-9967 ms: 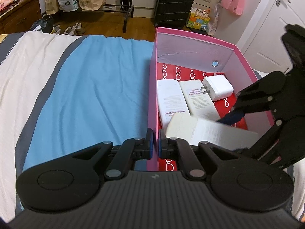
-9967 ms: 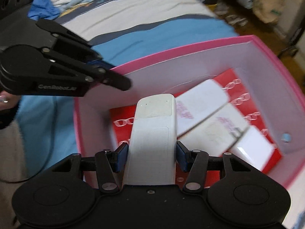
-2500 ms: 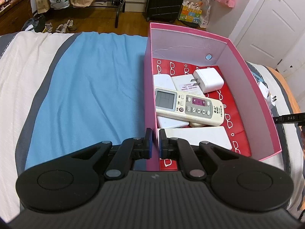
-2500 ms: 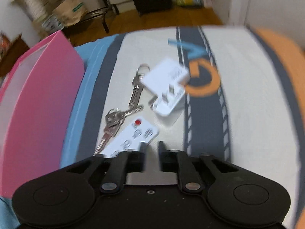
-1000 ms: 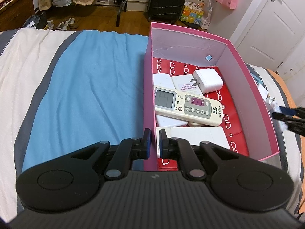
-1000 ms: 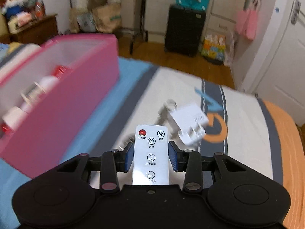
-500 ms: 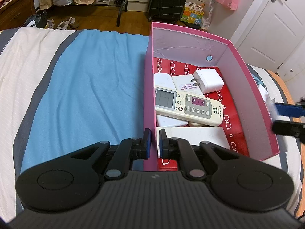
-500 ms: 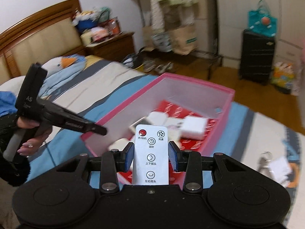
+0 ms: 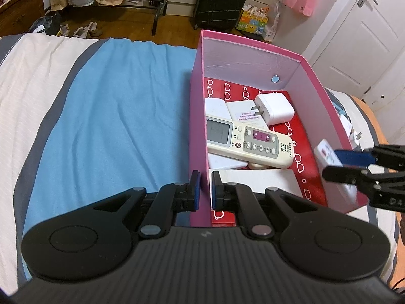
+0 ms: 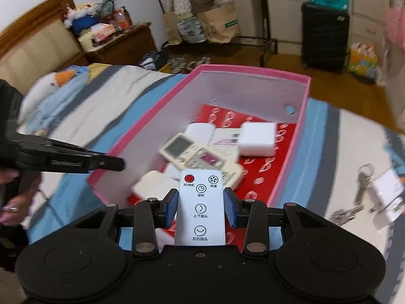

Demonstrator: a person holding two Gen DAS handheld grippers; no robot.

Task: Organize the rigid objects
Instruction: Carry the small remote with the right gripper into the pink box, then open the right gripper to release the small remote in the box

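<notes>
A pink box [image 9: 253, 46] with a red patterned floor stands on the bed. In it lie a cream air-conditioner remote [image 9: 249, 141], a white charger [image 9: 274, 109] and flat white items. My left gripper [image 9: 204, 190] is shut on the box's near left wall [image 9: 198, 136]. My right gripper [image 10: 201, 206] is shut on a small white fan remote [image 10: 201, 207] and holds it over the box's right wall, also in the left wrist view [image 9: 327, 157].
Keys [image 10: 363, 179] and a white plug adapter [image 10: 388, 195] lie on the bedcover right of the box. The blue and striped bedcover [image 9: 114, 116] spreads to the left. A suitcase [image 9: 220, 0], paper bags and a door stand beyond the bed.
My right gripper picked the small fan remote off the bedcover and swung left with it to the box. My left gripper has held the box wall all along.
</notes>
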